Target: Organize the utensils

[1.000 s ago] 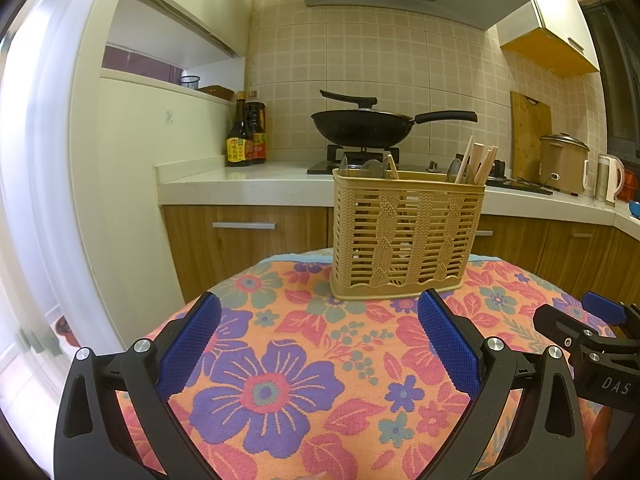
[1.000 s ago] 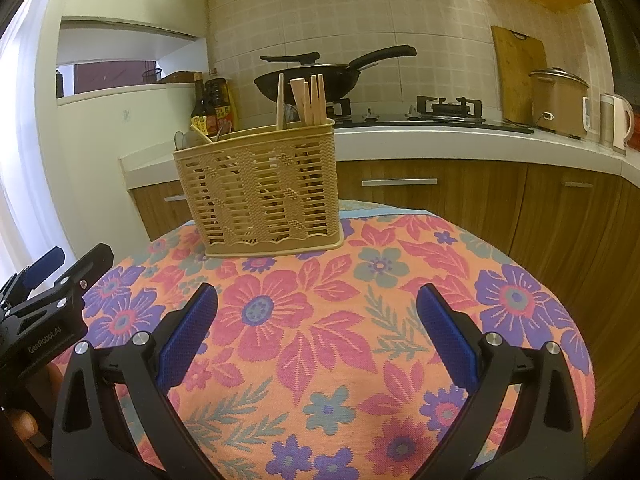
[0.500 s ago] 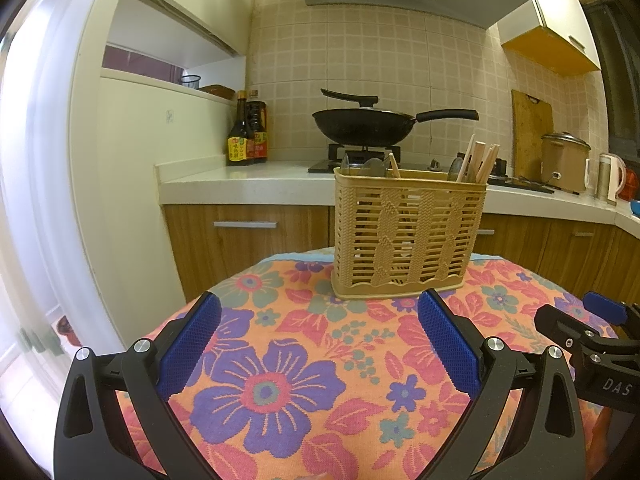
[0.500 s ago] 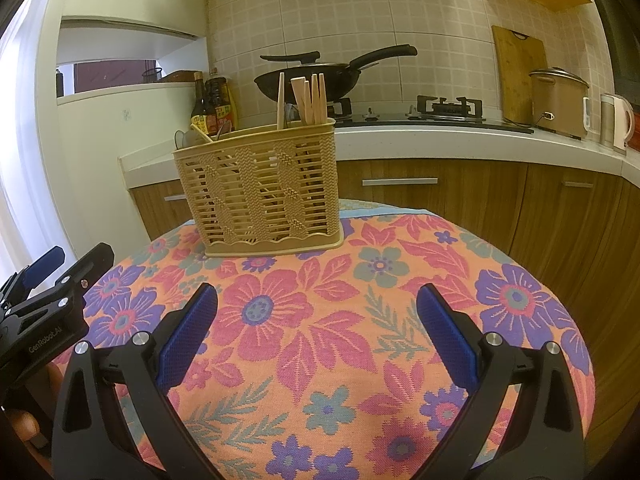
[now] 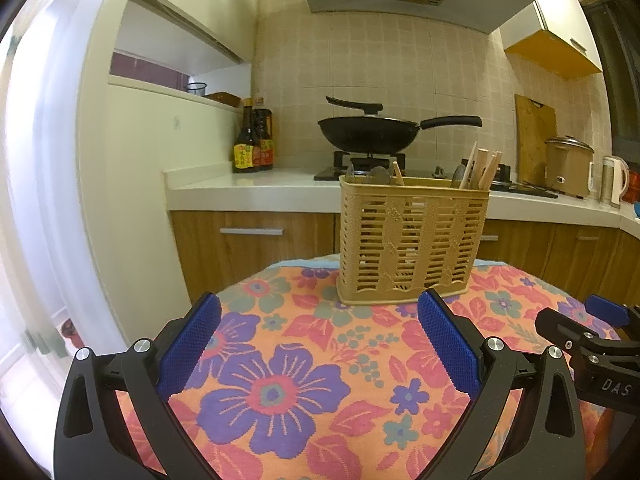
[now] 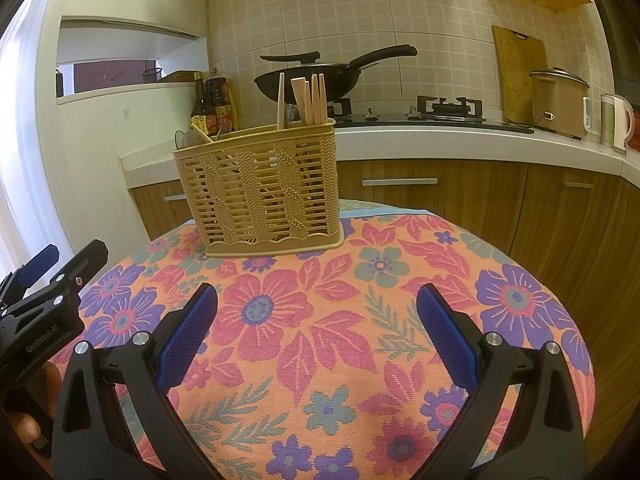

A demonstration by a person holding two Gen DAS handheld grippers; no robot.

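Both grippers stood wide open and empty. Left gripper [image 5: 319,322] hovered low over the round counter covered in an orange floral cloth [image 5: 280,360], its blue-padded fingers [image 5: 192,344] spread apart with nothing between them. Right gripper [image 6: 317,316] hovered likewise, jaws fully parted.

The tan woven-plastic rectangular utensil basket [image 5: 412,240] stood upright at the far edge of the counter, at 12 to 1 o'clock from the left gripper and at 11 o'clock from the right gripper [image 6: 260,188]. Its long axis ran roughly crosswise to both views. Pale wooden chopsticks [image 6: 308,98] stood nearly upright in the compartment at the basket's 3 o'clock end, their long axes vertical and tips above the rim. Grey metal spoon heads [image 5: 374,175] showed in the compartment at the 9 o'clock end.

No loose utensil was visible on the cloth in either view; judged from that, the sorting appeared largely complete or not begun.

Neither gripper was clearly nearer the basket. The right gripper's side showed at 3 o'clock in the left wrist view [image 5: 592,344], so the two sat close together and risked contact on a shared reach. Open cloth lay between grippers and basket. The counter's rounded edge fell away just behind the basket, so a push at 12 o'clock could slide it off.
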